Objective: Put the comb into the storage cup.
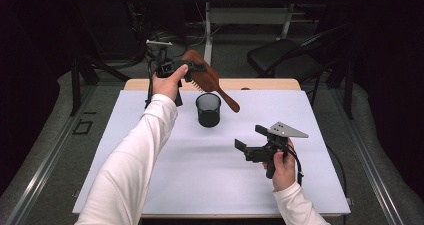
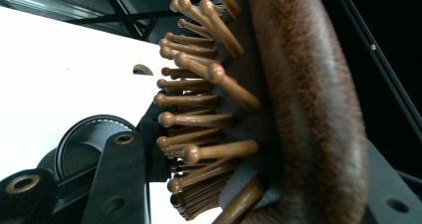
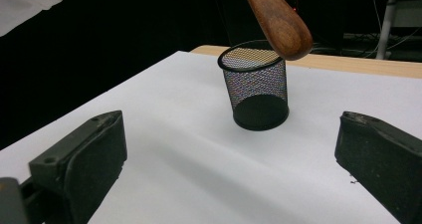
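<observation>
White table (image 1: pixel 150 150) takes up most of scene. Left gripper (image 1: pixel 186 69) held up over far edge, clamped tight on head of wooden hairbrush (image 1: pixel 210 80), handle tip hanging just above rim of black mesh cup (image 1: pixel 208 110). Right gripper (image 1: pixel 249 141) low near front right, jaws spread wide, nothing in them.

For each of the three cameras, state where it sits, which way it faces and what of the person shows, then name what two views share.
High view: above the table's near side, looking forward and down; both white-sleeved arms, left gripper shut on the hairbrush, right gripper open.
Left gripper view: on the left gripper, facing the hairbrush's bristles; its own fingers show.
Right gripper view: on the right gripper, looking level across the table; its open fingers show.
Shared: all three show the mesh cup.
</observation>
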A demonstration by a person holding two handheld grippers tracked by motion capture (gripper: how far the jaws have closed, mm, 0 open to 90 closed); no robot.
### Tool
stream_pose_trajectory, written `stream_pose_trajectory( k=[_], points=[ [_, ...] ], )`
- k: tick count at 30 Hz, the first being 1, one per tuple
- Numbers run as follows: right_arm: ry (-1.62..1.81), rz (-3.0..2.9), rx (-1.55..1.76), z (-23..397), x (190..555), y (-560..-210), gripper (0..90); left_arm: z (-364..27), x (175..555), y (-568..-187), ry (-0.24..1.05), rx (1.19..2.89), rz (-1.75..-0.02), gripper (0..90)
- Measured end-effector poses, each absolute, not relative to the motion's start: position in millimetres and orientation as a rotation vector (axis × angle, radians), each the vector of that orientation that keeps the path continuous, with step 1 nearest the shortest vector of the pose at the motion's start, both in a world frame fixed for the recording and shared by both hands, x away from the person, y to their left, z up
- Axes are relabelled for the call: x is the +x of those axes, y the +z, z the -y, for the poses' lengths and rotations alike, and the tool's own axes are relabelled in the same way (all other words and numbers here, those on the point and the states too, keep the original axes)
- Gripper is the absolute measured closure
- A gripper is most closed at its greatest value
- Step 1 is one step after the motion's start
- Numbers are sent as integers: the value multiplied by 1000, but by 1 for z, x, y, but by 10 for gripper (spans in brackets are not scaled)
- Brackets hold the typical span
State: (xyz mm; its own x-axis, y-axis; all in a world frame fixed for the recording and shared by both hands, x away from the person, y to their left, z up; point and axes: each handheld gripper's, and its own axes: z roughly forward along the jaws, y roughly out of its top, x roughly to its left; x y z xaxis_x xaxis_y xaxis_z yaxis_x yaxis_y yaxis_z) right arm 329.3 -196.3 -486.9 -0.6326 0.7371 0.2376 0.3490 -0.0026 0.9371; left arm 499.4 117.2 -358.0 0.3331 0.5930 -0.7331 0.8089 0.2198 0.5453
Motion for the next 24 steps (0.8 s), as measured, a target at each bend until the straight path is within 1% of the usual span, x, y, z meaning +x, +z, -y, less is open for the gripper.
stream_pose_trajectory(
  k=[8, 12, 24],
  points=[
    [1664, -1963, 1124, 195, 330, -488, 0, -123, 502, -358, -234, 1457, -1377, 486],
    [1660, -1962, 1121, 195, 330, -488, 0, -125, 502, -360, -190, 1471, -1384, 486],
    [1650, -1970, 1126, 194, 330, -490, 1, -133, 504, -367, -149, 1474, -1420, 484]
  ],
)
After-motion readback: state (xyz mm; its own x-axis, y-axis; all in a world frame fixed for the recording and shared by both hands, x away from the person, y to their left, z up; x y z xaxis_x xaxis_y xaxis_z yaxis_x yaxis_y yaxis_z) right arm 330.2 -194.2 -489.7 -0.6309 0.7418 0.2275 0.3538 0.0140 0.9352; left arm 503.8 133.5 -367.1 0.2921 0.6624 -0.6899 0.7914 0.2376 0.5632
